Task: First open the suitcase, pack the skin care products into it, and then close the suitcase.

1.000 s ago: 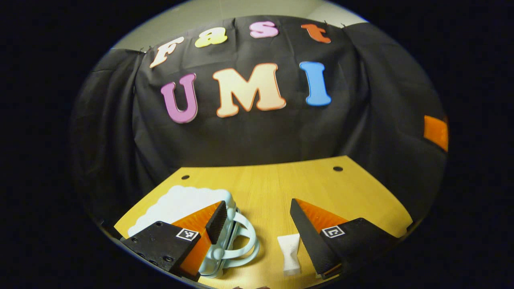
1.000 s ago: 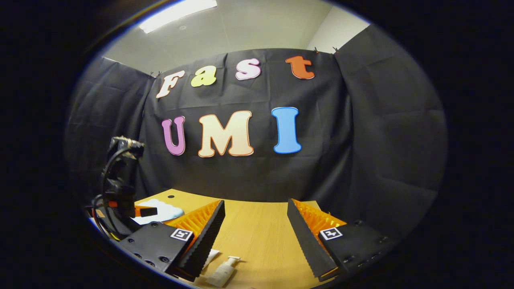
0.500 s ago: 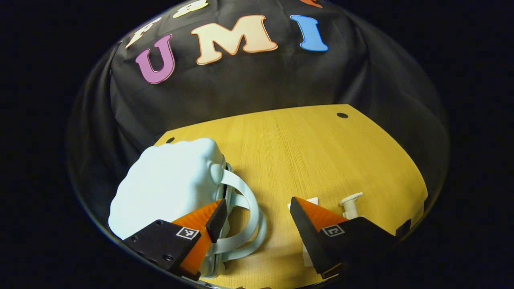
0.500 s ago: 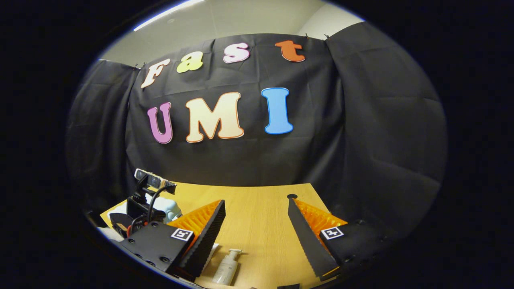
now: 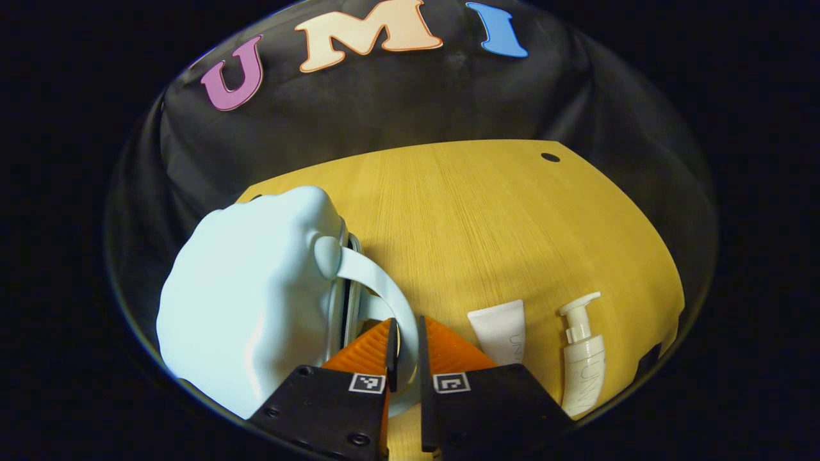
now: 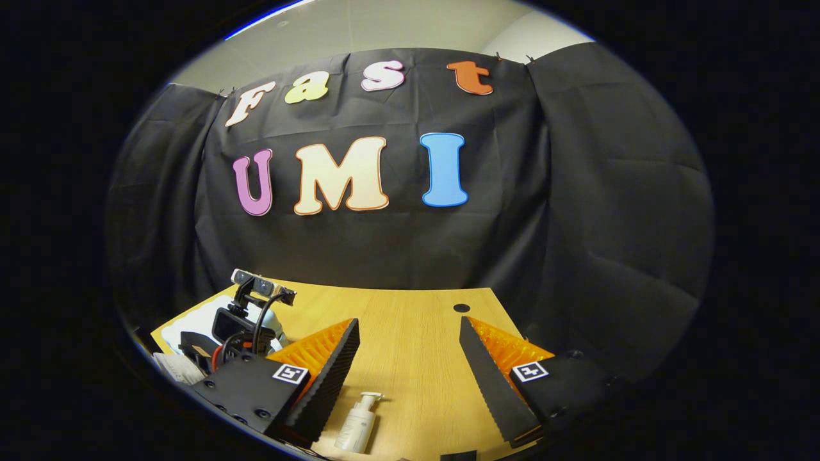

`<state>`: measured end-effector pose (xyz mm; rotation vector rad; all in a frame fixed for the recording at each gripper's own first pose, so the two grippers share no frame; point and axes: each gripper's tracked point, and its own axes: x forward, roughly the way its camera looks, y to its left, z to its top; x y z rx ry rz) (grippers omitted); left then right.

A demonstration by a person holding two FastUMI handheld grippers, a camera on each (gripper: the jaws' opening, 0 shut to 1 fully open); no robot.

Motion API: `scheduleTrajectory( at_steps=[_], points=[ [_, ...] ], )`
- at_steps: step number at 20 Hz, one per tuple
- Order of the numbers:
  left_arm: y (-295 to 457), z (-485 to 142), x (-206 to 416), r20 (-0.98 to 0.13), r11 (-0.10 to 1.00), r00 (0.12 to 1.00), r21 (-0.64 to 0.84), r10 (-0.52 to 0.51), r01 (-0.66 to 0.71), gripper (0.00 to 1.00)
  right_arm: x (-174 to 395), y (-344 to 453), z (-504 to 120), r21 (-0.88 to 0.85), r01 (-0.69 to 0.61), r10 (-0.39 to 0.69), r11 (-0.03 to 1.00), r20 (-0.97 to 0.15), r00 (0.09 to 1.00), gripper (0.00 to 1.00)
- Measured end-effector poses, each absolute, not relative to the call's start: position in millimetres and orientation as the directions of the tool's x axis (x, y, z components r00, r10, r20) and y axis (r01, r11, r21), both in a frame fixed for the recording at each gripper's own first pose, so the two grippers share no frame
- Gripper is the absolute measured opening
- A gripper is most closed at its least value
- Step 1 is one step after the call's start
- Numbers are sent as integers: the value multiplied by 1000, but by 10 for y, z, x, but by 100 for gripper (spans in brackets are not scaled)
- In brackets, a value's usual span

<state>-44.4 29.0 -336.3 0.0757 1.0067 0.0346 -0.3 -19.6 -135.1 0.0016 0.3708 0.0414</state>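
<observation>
Step in hand: opening the suitcase, as I judge it; nothing is packed yet.

Suitcase: the pale blue, cloud-shaped soft suitcase lies flat at the lower left of the left gripper view, its seam edge and looped pale blue handle turned toward frame centre.

Left gripper: the left gripper, bottom centre of its own view, has its fingers drawn in to a narrow slot on the loop of the handle (both seem to press on the strap).

Key relation: the handle curves from the suitcase's right edge down into that slot, so the lid lies up and to the left of the grip; lifting it should turn about the far left side.

Right gripper: the right gripper hangs wide apart and empty, low in its view, well clear of the suitcase.

Skin care products: a white squeeze tube and a white pump bottle lie side by side on the yellow wooden table, lower right, long axes running up the frame.

Nearer hand: the right, I think, since the bottle sits just below its open fingers.
</observation>
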Motion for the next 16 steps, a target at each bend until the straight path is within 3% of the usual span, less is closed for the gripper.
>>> scheduleTrajectory(
  at_steps=[6, 16],
  points=[
    [260, -3198, -422, -875, 998, 482, -58, -51, 1, 2, 32, -78, -1326, 35, -65, 73, 997, -337, 939, 99],
    [689, -1960, -215, -780, 998, 623, -51, -55, 24, 0, 143, 304, -1366, 81, -135, 154, 987, -315, 937, 99]
  ],
)
